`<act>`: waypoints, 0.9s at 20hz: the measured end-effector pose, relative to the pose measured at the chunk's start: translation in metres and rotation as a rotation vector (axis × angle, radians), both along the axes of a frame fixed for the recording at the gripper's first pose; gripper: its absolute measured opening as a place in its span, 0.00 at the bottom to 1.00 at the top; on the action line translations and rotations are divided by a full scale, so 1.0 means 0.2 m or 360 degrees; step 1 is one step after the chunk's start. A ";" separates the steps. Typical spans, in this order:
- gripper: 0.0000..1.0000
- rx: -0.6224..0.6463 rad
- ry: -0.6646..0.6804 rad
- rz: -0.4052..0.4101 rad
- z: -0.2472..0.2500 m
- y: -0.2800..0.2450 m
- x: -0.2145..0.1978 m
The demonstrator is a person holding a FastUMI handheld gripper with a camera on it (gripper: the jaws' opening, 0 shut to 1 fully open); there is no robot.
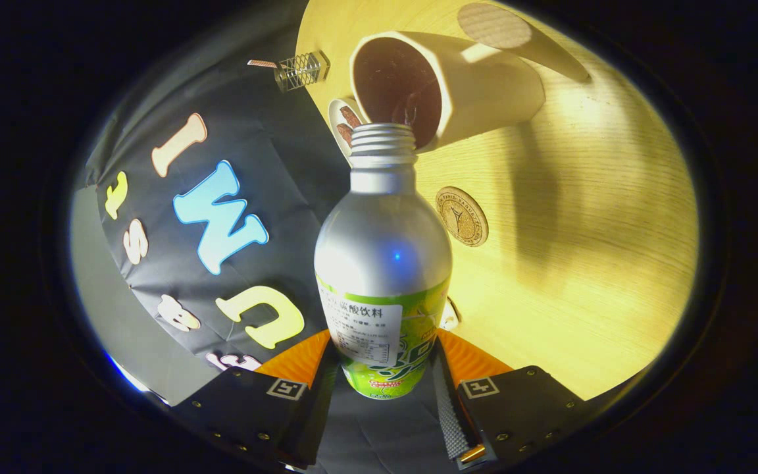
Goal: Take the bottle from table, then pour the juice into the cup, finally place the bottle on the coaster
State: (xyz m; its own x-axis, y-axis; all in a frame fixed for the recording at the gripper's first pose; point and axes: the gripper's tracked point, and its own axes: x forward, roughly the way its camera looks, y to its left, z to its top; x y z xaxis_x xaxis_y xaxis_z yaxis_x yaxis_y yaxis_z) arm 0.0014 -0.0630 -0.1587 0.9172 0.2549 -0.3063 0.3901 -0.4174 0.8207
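Observation:
My gripper is shut on a silver bottle with a green label, both fingers pressing its lower body. The bottle is uncapped and tipped over, its threaded neck reaching the rim of a cream cup with a dark inside. The whole scene is rolled sideways, so the wooden table stands like a wall beside the bottle. A round cork coaster lies on the table just beyond the bottle's shoulder, nearer than the cup. I cannot make out any stream of juice.
A second round cork mat lies beyond the cup. A small clear box sits at the table's edge near the cup. A small white dish with brown pieces shows behind the bottle's neck. The booth's black cloth hangs past the table edge.

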 end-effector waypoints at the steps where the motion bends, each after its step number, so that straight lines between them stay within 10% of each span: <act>1: 0.70 0.0008 0.0007 -0.0009 0.00 -0.01 0.00; 18: 0.70 0.0190 0.0060 -0.0064 0.05 -0.10 0.04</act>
State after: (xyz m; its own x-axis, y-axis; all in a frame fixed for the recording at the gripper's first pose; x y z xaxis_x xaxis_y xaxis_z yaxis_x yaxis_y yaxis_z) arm 0.0103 -0.0829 -0.1492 0.9157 0.2551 -0.3105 0.4009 -0.5272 0.7492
